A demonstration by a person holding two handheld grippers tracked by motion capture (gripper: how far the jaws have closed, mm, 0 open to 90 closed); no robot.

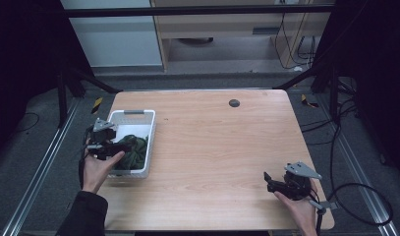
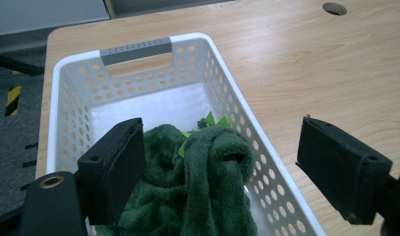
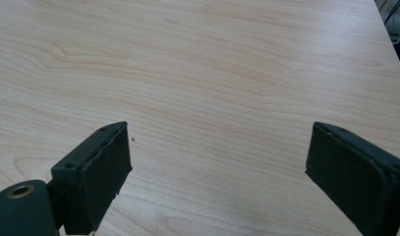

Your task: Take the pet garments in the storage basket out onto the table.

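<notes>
A: Where was your left gripper (image 1: 120, 149)?

B: You held it over the near end of the white basket (image 1: 147, 129), at the left edge of the tabletop (image 1: 222, 147). Fingers (image 2: 114, 167) spread wide, nothing between them. In the left gripper view one finger sat inside the basket by the cloth, the other out past the basket's right wall, above bare wood.

A: And the cloth?

B: Dark green towel (image 2: 197, 191), plush, bunched in the near half of the basket. Small bright green bits (image 2: 210, 119) poked up behind it; you could not tell what they were. Far half of the basket showed its white floor. Grey handle (image 2: 136, 50) on the far rim.

A: Your right gripper (image 1: 269, 180)?

B: Near right corner of the tabletop, well apart from the basket, in your right hand (image 1: 298, 206). Fingers (image 3: 92, 172) spread, holding nothing, plain wood under them.

A: Anything else?

B: A round dark hole (image 1: 234, 103) near the far edge.
</notes>
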